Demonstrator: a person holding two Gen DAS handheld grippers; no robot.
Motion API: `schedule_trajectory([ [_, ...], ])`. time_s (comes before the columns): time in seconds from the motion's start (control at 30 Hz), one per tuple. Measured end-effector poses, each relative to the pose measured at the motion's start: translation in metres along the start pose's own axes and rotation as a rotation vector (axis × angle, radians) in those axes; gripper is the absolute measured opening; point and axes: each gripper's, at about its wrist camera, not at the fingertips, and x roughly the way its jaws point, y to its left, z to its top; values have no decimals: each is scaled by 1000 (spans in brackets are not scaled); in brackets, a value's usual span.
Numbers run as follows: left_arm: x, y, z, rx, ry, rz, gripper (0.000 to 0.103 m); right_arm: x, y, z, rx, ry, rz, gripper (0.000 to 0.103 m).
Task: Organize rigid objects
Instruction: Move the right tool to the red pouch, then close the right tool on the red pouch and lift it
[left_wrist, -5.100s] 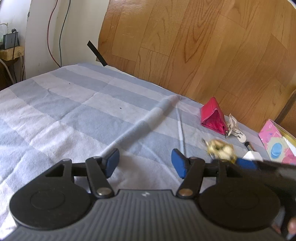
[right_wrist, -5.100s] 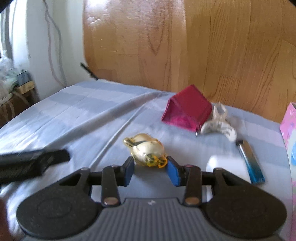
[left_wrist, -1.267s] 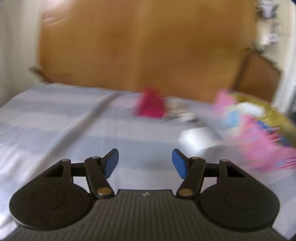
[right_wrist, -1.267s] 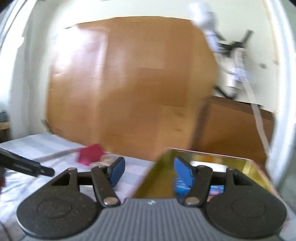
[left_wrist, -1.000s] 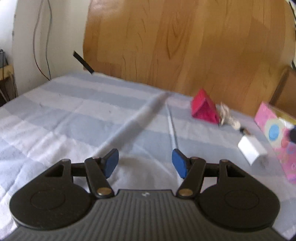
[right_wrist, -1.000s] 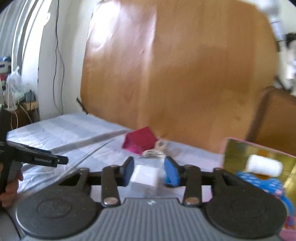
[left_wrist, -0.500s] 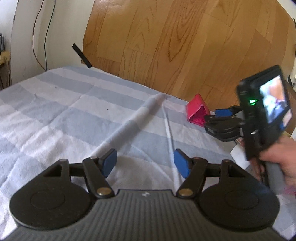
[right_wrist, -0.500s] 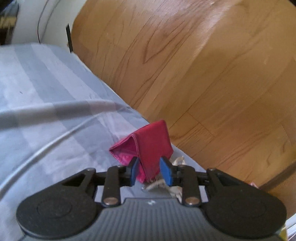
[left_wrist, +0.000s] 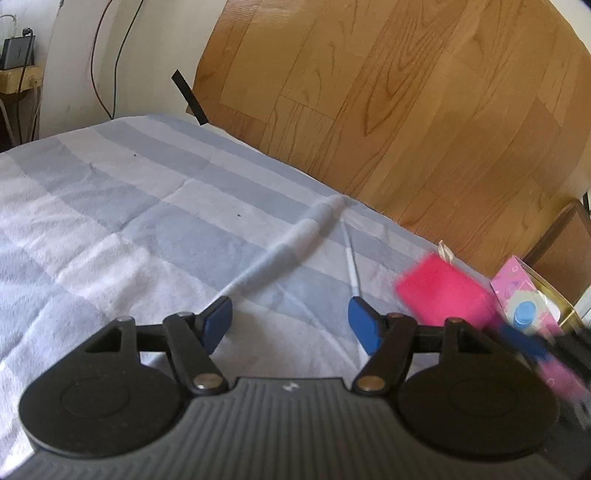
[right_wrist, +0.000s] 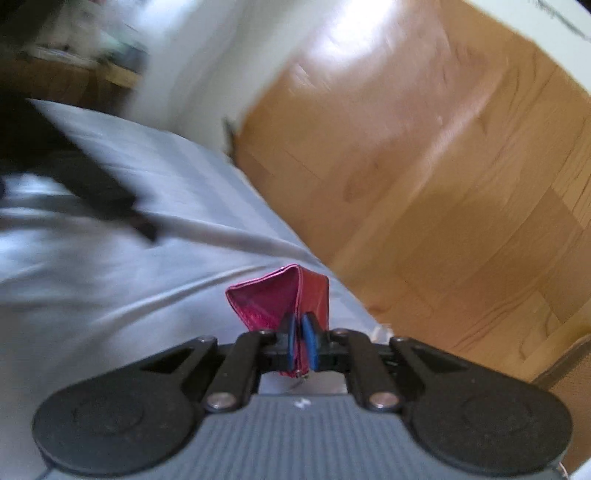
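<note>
Right gripper (right_wrist: 301, 341) clamped tight on red wallet (right_wrist: 280, 299), pinched at near edge, held above striped bedsheet (right_wrist: 110, 295). Left gripper (left_wrist: 290, 321) spread wide, nothing held, low over sheet. Pink box (left_wrist: 517, 291) seen far right, wallet blurred beside it.

One red wallet (right_wrist: 280, 297), one pink box (left_wrist: 524, 291), perhaps one white clip (left_wrist: 445, 252).

Red pouch (right_wrist: 280, 299): glossy pink-red, triangular, folded, one thin edge pinched between the right gripper (right_wrist: 301, 345) pads, held off the striped cloth. In the left wrist view it shows as a blurred pink block (left_wrist: 443, 291) just beside a pink box (left_wrist: 517, 280) at the cloth's right end.
</note>
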Motion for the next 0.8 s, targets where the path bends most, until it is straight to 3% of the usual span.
schedule_trajectory([
  [0.13, -2, -6, -2, 30, -1, -1, 74, -75, -10, -32, -22, -60, 93, 10],
  [0.27, -3, -9, -4, 54, -5, -8, 76, -117, -30, -63, 31, -29, 29, 15],
  [0.37, -3, -11, -5, 67, -11, -3, 76, -124, -50, -86, 168, 59, -47, 15],
  [0.43, -3, -11, -6, 70, -16, 2, 76, -125, -65, -97, 315, 98, -40, 15],
  [0.5, -3, -9, -6, 68, -18, 6, 76, -126, -81, -105, 495, 113, 10, 15],
  [0.63, -3, -9, -6, 69, -20, 9, 76, -120, -95, -114, 727, 109, 132, 20],
  [0.77, -3, -9, -6, 74, -21, 8, 76, -114, -98, -121, 852, 112, 277, 22],
  [0.8, -3, -9, -6, 75, -21, 7, 76, -118, -100, -125, 881, 114, 306, 29],
])
